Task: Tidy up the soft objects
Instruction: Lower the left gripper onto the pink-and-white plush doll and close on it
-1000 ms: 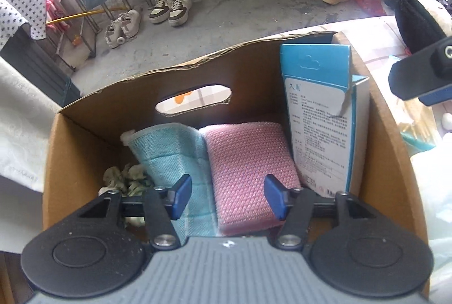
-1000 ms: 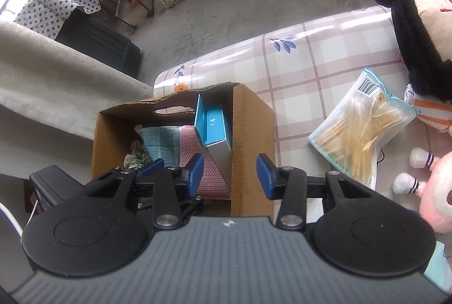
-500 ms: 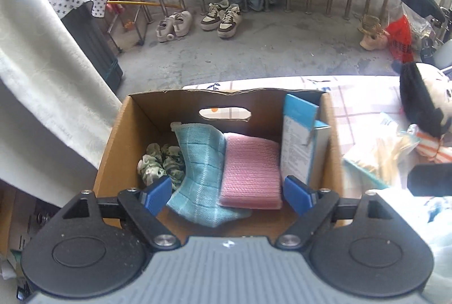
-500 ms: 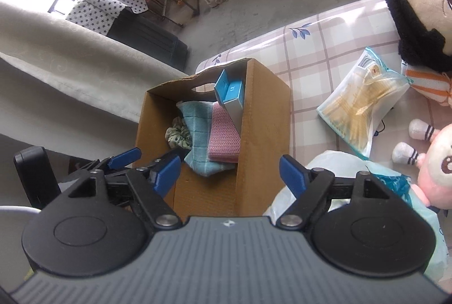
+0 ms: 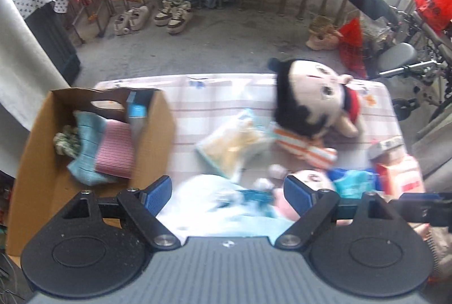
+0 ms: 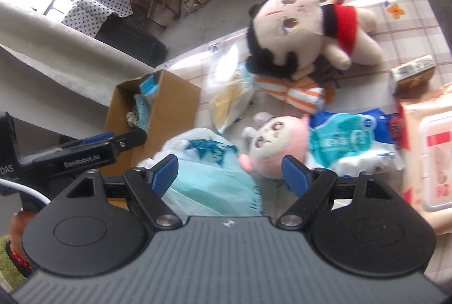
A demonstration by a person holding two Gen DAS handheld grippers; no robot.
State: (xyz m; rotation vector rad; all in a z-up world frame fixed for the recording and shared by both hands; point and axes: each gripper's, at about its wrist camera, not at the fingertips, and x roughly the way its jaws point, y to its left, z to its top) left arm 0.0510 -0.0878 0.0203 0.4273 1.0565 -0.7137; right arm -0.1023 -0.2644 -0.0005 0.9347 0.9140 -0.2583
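Note:
My left gripper (image 5: pixel 227 191) is open and holds nothing, hanging above a pale blue plastic bag (image 5: pixel 220 208) just right of the cardboard box (image 5: pixel 158 134). Inside the box lie a teal cloth (image 5: pixel 86 151), a pink cloth (image 5: pixel 115 151), a green scrunchie (image 5: pixel 66 141) and a blue carton (image 5: pixel 137 109). My right gripper (image 6: pixel 230 175) has its jaws opening with nothing pressed between them, above the bag (image 6: pixel 209 179) and a pink plush (image 6: pixel 276 140). A black-haired plush doll (image 6: pixel 296 30) lies further back on the checked tablecloth (image 6: pixel 395 30).
A yellow packet (image 6: pixel 231 98) lies between box and doll. A teal tissue pack (image 6: pixel 347 140), a wipes pack (image 6: pixel 426 160) and a small carton (image 6: pixel 412 72) crowd the table's right side. The left gripper's fingers (image 6: pixel 96 140) show beside the box. Shoes (image 5: pixel 172 13) and railings stand beyond.
Both grippers have drawn up and away from the box toward the right, and their jaws have widened. The cloths stay in the box; the bag and plush toys now lie below the fingers.

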